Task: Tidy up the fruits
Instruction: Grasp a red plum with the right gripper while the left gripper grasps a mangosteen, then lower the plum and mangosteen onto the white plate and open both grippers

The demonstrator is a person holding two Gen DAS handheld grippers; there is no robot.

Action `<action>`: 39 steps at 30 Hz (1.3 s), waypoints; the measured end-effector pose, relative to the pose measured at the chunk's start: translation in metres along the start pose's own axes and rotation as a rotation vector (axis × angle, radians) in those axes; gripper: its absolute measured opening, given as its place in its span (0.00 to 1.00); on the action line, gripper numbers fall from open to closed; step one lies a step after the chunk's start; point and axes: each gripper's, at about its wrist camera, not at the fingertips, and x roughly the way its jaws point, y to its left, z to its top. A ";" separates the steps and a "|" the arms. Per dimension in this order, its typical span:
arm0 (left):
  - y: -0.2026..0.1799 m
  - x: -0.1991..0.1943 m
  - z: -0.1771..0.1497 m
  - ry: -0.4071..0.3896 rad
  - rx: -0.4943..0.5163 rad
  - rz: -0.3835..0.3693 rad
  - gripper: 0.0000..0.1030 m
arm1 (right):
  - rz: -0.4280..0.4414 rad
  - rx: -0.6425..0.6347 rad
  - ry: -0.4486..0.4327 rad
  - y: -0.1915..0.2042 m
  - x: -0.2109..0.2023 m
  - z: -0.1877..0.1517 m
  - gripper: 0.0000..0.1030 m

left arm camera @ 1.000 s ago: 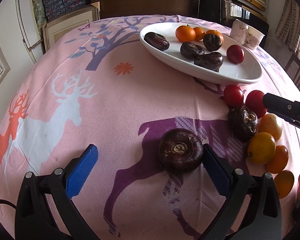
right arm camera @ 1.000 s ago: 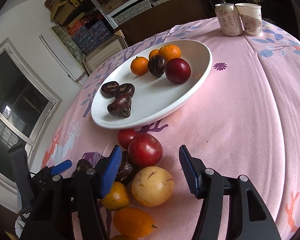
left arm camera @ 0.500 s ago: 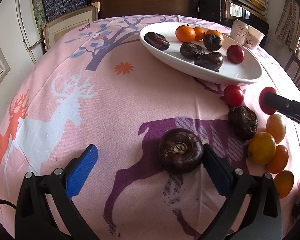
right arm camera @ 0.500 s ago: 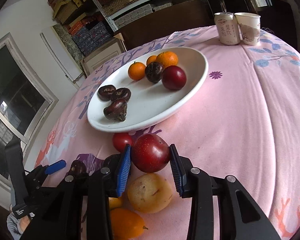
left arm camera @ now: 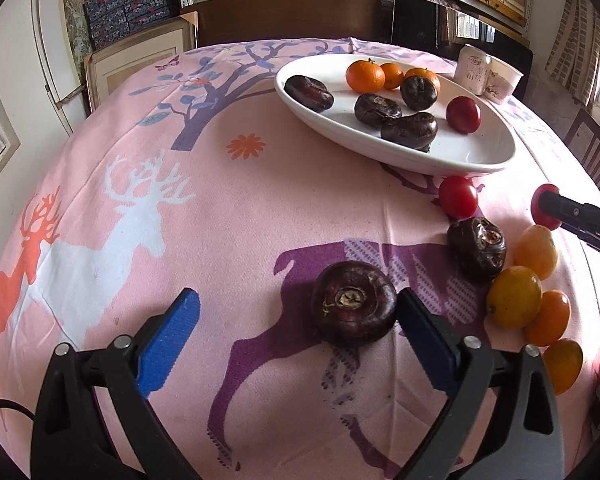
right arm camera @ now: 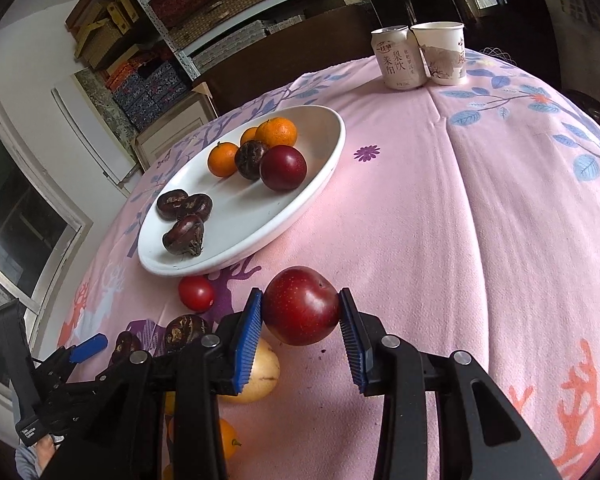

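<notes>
The right gripper [right arm camera: 301, 309] has its jaws pinching a red plum [right arm camera: 301, 305] from both sides, just in front of the white plate [right arm camera: 236, 248] on the pink desk [right arm camera: 440, 220]. The left gripper [left arm camera: 298, 332] has just been closing but its jaws are spread, the right one touching a dark water chestnut [left arm camera: 354, 303] that lies between them, well in front of the plate. On the plate lie tangerines [left arm camera: 365, 76], more chestnuts and another plum; a tomato [left arm camera: 458, 197] and yellow fruit [left arm camera: 514, 297] lie near its front rim.

free: pink cloth [left arm camera: 236, 216] left of plate [left arm camera: 476, 156] | blocked: fruit cluster [left arm camera: 514, 296] right
</notes>
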 end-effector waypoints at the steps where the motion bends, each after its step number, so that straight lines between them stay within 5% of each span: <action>1: -0.001 -0.001 0.000 -0.001 0.000 -0.025 0.79 | 0.000 0.001 0.004 0.000 0.000 0.000 0.38; 5: -0.006 -0.006 -0.003 -0.013 0.015 -0.054 0.63 | -0.001 0.001 0.012 0.001 0.002 -0.001 0.38; 15: -0.017 -0.015 -0.009 -0.035 0.046 -0.088 0.43 | -0.001 0.003 0.012 0.000 0.001 -0.001 0.38; 39: -0.015 -0.033 -0.003 -0.137 0.048 -0.024 0.40 | 0.011 -0.010 -0.019 0.004 -0.009 -0.001 0.38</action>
